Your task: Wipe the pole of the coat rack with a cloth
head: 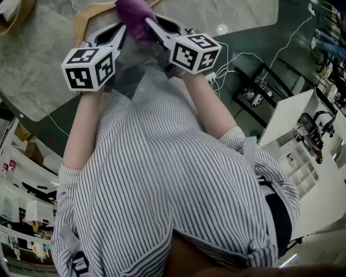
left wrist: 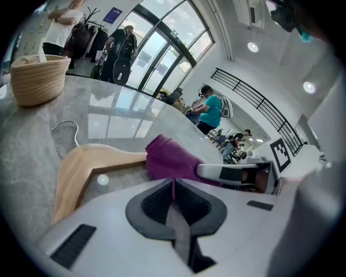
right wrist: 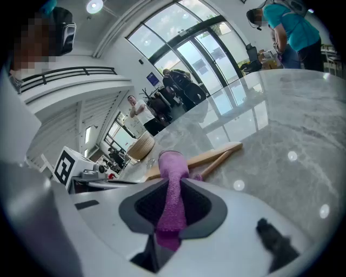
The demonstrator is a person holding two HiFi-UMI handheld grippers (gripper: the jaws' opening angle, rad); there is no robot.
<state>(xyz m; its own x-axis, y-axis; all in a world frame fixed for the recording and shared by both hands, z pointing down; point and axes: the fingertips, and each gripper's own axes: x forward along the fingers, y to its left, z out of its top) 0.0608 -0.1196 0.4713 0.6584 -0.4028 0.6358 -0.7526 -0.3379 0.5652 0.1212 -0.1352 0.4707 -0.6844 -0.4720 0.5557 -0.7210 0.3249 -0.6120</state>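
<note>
Near the wooden hanger (head: 82, 24) on the marble table (head: 38, 70), the purple cloth (head: 134, 15) is held by both grippers, the right gripper (right wrist: 172, 186) clamped on a thick fold and the left gripper (left wrist: 174, 183) closed on a thin edge.

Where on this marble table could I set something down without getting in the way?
The marble table is bare to the right of the wooden hanger. A second free patch lies between the woven basket and the hanger's hook. It is crowded where the left gripper and right gripper hold the purple cloth by the hanger.
</note>
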